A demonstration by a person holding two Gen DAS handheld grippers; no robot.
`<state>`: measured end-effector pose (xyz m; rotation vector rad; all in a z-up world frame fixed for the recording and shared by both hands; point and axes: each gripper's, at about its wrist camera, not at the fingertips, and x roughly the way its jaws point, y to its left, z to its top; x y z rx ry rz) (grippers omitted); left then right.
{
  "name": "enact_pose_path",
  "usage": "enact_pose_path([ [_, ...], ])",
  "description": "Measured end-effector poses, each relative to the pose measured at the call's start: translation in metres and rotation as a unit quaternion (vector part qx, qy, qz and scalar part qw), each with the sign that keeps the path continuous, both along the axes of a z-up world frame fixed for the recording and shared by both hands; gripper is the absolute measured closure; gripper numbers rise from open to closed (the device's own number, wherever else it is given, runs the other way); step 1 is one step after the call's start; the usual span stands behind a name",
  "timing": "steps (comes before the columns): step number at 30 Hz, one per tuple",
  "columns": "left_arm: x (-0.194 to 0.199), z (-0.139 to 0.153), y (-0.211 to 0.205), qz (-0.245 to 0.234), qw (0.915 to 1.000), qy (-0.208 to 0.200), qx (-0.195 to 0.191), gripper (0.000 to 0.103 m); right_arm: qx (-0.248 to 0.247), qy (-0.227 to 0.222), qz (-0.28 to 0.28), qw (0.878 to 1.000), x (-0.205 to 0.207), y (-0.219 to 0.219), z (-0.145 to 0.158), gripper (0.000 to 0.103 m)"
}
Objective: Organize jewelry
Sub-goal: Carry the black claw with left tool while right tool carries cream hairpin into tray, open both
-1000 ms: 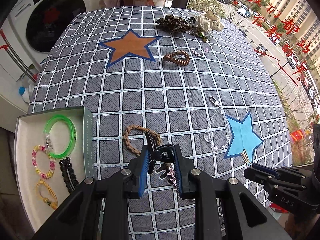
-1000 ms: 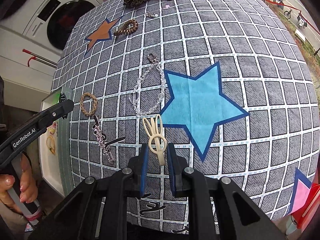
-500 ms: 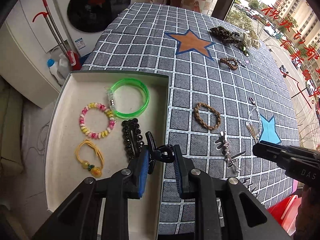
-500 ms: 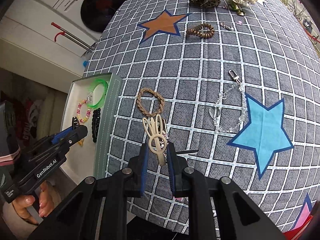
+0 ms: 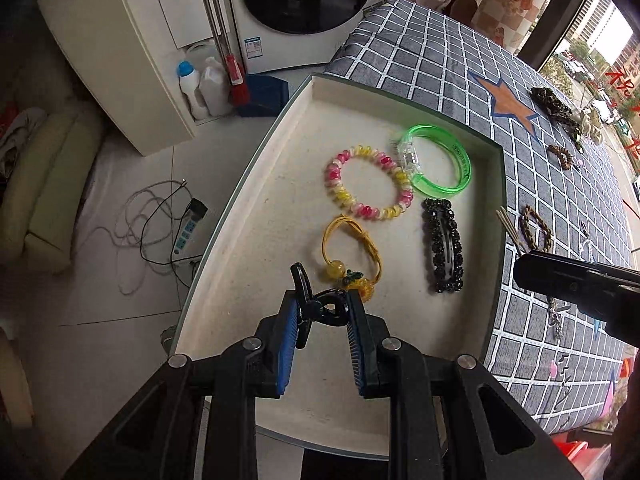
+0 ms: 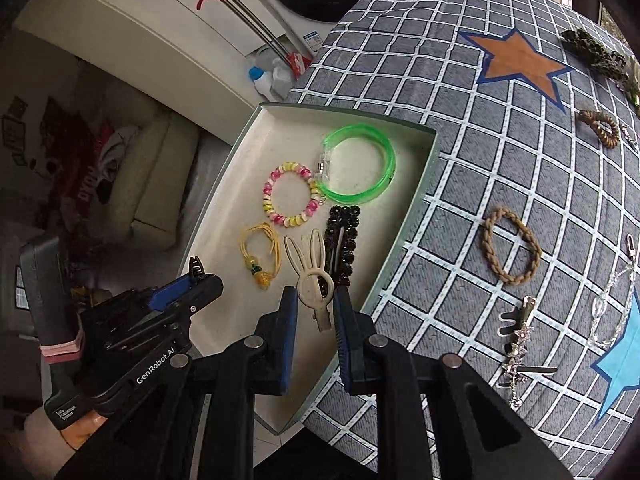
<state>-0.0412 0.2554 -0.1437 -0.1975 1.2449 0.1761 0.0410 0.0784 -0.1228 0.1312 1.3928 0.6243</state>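
- The left tongs [image 5: 322, 312] are nearly closed, pinching one small black claw clip [image 5: 316, 304] above the near part of the tray [image 5: 256, 184].
- The right tongs [image 6: 316, 308] are nearly closed on one cream rabbit-eared hair clip [image 6: 310, 276], held over the tray's near right edge.
- One shallow cream tray sits at the left edge of the counter [image 6: 440, 92] and holds four pieces.
- In it: one green clear bangle [image 5: 440, 164] at the far right, one pink-and-yellow bead bracelet [image 5: 368, 182] touching it on the left, one yellow hair tie with beads [image 5: 352, 254] nearer, one black beaded hair clip [image 5: 442, 246] along the right wall.
- On the checked cloth right of the tray: one tan braided ring [image 6: 510, 250], one silver star clip [image 6: 518, 344] nearer, one clear bead chain [image 6: 612, 300] at the right edge.
- Far on the counter: one brown spiral hair tie [image 6: 600, 128], one leopard-print scrunchie [image 6: 592, 54].
- Star patches in the right view: one orange [image 6: 520, 64], one blue [image 6: 624, 364].
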Motion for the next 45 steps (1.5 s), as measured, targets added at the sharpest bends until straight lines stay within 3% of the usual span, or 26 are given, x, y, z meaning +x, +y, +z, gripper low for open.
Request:
enact_pose_path([
  [9,0.001,-0.026,0.015,0.024,0.9996,0.011,-0.007,0.072,-0.018,0.027,0.039,0.999,0.008,0.056,-0.037,0.083],
  [20,0.024,-0.041,0.019,0.026,0.9995,0.012,-0.008,0.072,-0.061,0.039,0.041,0.997,0.029,0.067,-0.07,0.083],
  [30,0.056,-0.043,0.018,0.023,0.9997,0.002,-0.002,0.072,-0.077,0.015,0.032,0.996,0.045,0.063,-0.064,0.083],
  [40,0.058,-0.042,0.017,0.02,0.9997,0.011,0.006,0.072,-0.065,0.023,0.028,0.997,0.053,0.062,-0.066,0.082],
  [45,0.055,-0.039,0.016,0.02,0.9996,0.015,0.011,0.072,-0.044,0.032,0.019,0.998,0.057,0.051,-0.063,0.072],
])
